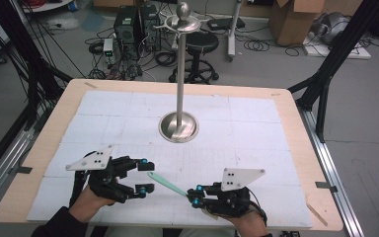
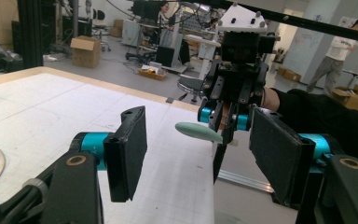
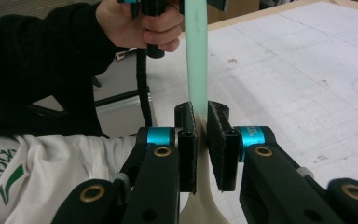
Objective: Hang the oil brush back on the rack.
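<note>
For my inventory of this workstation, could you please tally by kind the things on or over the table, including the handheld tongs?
Handheld tongs: 2, left tongs and right tongs
Pale green utensil with a cream end: 1, the utensil, clamped in the right tongs
Metal stand: 1, the stand, a round base with an upright pole
Total: 4

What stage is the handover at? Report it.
Done: the right gripper is shut on the mint-green spatula, lifted off the table. In hand: the left gripper has open jaws either side of the tip, not pressing. Left: closing on it, then probably the metal stand.
</note>
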`<state>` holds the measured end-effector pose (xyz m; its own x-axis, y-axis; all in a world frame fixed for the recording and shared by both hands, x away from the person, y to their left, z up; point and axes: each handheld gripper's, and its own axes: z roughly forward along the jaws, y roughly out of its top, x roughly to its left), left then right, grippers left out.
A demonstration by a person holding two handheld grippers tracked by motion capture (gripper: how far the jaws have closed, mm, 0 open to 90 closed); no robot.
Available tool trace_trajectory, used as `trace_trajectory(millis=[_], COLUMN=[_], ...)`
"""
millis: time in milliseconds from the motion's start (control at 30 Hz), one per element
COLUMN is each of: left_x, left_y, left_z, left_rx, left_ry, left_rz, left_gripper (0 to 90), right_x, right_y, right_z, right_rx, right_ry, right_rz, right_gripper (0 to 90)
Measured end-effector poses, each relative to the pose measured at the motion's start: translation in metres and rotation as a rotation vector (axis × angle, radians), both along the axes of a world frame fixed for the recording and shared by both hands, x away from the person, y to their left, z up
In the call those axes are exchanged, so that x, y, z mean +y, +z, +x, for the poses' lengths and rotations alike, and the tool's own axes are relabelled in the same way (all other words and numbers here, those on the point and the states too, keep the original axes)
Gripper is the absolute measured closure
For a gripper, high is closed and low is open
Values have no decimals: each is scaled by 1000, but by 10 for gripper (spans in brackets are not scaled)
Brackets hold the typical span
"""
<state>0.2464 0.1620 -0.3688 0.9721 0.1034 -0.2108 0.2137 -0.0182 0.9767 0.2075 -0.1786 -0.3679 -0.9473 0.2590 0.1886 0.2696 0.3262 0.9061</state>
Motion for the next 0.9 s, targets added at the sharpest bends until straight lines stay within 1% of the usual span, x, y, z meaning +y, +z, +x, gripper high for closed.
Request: trace_trajectory(millis=[67,100,333,533,667,700,833,900], left_x=[-1,-2,-8,-14,-16,-18,-20,-19], left_y=[0,0,2,5,6,5,5,5], left_z=[0,0,-1,-2,-3,-3,-4,-3], left_rx=[4,2,8,4,1,1,-3,-4], left_ry=[-3,-11,-40,-65,-77,-87,-102,-108], left_rz=[-5,-5,-19,-42,-43,-42,-34,-42], left_gripper=[374,380,416,453,477,488,517,538], right_x=[0,0,2,1,1,1,2,3], right_y=[0,1,1,3,3,3,2,2], right_z=[0,0,0,-2,-2,-1,-1,-1], right_rx=[0,1,-3,-6,-5,-4,-2,-1], right_ry=[2,7,28,35,38,42,49,57], right_rz=[4,13,31,67,78,79,83,90], right_gripper=[826,826,826,826,826,826,826,826])
